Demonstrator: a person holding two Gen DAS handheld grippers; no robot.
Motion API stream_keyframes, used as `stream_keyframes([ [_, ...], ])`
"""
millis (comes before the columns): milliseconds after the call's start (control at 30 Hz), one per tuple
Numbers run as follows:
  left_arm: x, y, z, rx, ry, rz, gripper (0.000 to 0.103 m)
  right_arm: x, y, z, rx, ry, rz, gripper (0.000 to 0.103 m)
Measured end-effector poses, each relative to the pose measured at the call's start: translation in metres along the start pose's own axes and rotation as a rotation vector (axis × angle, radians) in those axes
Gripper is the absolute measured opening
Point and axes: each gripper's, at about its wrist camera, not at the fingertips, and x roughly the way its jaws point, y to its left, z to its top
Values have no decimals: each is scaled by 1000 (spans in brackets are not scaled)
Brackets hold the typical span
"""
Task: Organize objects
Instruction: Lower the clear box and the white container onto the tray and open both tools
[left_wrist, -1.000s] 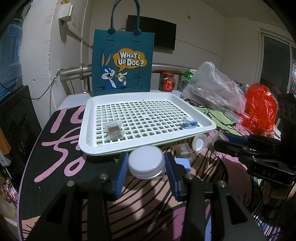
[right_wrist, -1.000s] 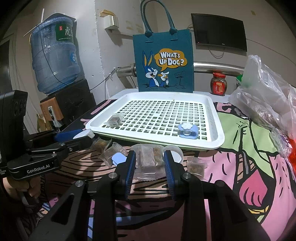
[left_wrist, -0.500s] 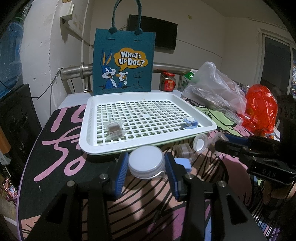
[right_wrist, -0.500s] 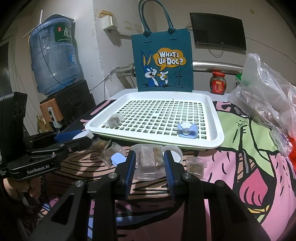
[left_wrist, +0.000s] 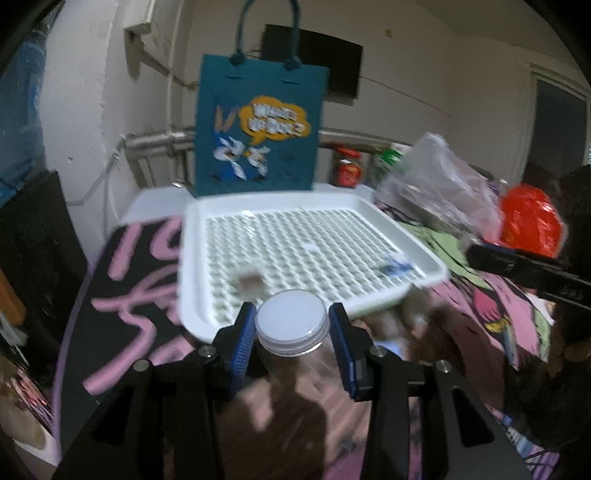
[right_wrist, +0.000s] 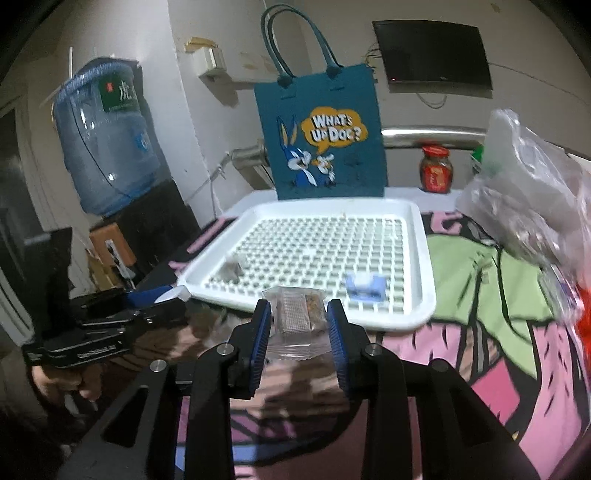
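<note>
The left gripper (left_wrist: 291, 325) clamps a capped jar (left_wrist: 292, 320), the right gripper (right_wrist: 298, 325) a snack packet (right_wrist: 300, 320), both low centre, before the white tray (right_wrist: 417, 236); a blue bag (right_wrist: 325, 133) stands behind.

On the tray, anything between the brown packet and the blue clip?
Nothing: in the right wrist view the white tray's grid is bare between the brown packet and the blue clip.

I see a lived-in home room: a wall television (right_wrist: 432, 51), a water dispenser bottle (right_wrist: 105, 140), a cartoon tote bag (right_wrist: 321, 133), a sauce jar (right_wrist: 436, 168).
</note>
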Motion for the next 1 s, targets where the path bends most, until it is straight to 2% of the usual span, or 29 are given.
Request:
stream_keyframes([
  [133, 25, 17, 16, -17, 33, 72, 39, 28, -5, 19, 5, 38, 15, 30],
  [200, 38, 17, 18, 10, 52, 107, 39, 47, -6, 23, 5, 71, 15, 30],
  [333, 62, 22, 15, 0, 109, 129, 39, 86, -5, 23, -15, 139, -23, 30],
  [500, 77, 25, 10, -12, 141, 131, 40, 115, -8, 18, -35, 193, -77, 30],
  [600, 84, 24, 9, -16, 169, 120, 40, 127, -13, 14, -17, 221, -77, 31],
  [700, 82, 25, 11, -19, 161, 92, 40, 134, -12, 12, -35, 247, -83, 33],
  [767, 71, 28, 15, -44, 136, 67, 45, 129, -9, 14, -37, 241, -79, 47],
  [800, 65, 30, 18, -54, 119, 58, 48, 119, -8, 17, -38, 212, -77, 52],
  [900, 36, 36, 26, -83, 43, 34, 55, 81, -5, 27, -37, 99, -55, 62],
  [967, 18, 40, 30, -100, 3, 23, 64, 52, -7, 30, -27, 11, -53, 78],
  [1000, 8, 42, 30, -110, -17, 19, 66, 37, -8, 30, -22, -30, -59, 83],
])
